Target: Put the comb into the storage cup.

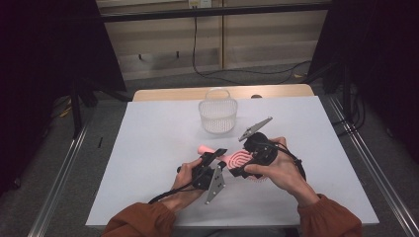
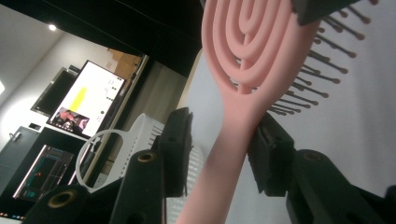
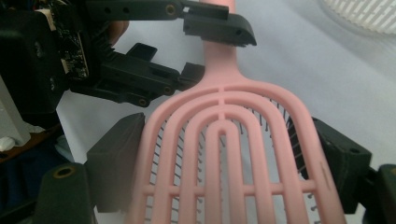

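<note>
A pink hairbrush (image 1: 243,160) lies low over the white table (image 1: 148,143), its handle pointing left. My right gripper (image 1: 242,167) is shut on the brush's ringed head (image 3: 224,140), with a black pad pressed against each side edge. My left gripper (image 1: 215,158) reaches in from the left with its jaws on either side of the handle (image 2: 229,140). In the left gripper view one pad (image 2: 268,154) meets the handle, while the other pad (image 2: 180,140) stands a little apart from it. In the right gripper view the left gripper (image 3: 208,49) straddles the handle just past the head.
A white slatted basket (image 1: 217,116) with a thin hoop handle stands behind the brush at the table's far middle, also the basket (image 2: 135,140) beyond my left jaws. Bare table surface spreads left and right of the hands. A lit monitor (image 2: 88,98) stands off the table.
</note>
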{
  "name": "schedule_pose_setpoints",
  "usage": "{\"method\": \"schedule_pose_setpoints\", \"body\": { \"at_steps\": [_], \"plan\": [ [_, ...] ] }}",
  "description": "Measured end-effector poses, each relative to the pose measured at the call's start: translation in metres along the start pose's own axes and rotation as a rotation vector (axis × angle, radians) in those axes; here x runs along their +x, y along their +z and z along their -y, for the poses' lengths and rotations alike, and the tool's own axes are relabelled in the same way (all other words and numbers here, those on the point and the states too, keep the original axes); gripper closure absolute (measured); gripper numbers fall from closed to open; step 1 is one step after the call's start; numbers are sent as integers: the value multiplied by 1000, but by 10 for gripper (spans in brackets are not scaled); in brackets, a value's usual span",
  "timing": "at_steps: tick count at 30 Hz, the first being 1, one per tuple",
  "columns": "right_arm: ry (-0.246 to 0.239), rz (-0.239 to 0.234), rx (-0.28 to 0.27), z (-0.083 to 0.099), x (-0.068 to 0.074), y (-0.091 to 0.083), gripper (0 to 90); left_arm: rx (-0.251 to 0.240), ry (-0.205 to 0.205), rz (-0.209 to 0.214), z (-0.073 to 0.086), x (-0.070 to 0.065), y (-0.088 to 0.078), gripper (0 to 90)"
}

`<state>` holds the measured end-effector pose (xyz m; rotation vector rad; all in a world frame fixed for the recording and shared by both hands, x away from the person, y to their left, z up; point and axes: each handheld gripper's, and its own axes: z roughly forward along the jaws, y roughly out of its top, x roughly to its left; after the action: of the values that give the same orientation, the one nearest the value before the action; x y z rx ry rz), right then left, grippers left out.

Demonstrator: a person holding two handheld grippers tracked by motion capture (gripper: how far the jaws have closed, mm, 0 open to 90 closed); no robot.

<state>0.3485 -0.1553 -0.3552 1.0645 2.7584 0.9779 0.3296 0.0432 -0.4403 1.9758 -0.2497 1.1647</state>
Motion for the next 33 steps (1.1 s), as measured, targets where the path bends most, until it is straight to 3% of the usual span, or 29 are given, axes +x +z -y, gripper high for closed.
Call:
{"method": "schedule_pose_setpoints", "body": {
  "at_steps": [2,7,14,20,26,29,30,33],
  "plan": [
    [0,3,1,0,0,0,207,-7,11,9,-1,-1,1,652],
    [2,3,3,0,-1,1,207,3,45,-14,0,-3,1,661],
    [10,-3,4,1,-3,3,207,7,50,9,-1,-7,2,721],
    [22,-4,15,1,-4,6,206,23,99,14,-2,-10,3,763],
    [24,-1,38,0,-4,7,201,34,87,32,-2,-13,4,776],
    [30,-6,16,0,-6,6,197,31,89,32,-2,-11,5,782],
    [35,-7,11,0,-6,5,195,23,66,37,-1,-11,5,784],
    [38,-11,-8,-1,-6,4,184,25,46,39,-1,-10,5,789]
  ]
}}
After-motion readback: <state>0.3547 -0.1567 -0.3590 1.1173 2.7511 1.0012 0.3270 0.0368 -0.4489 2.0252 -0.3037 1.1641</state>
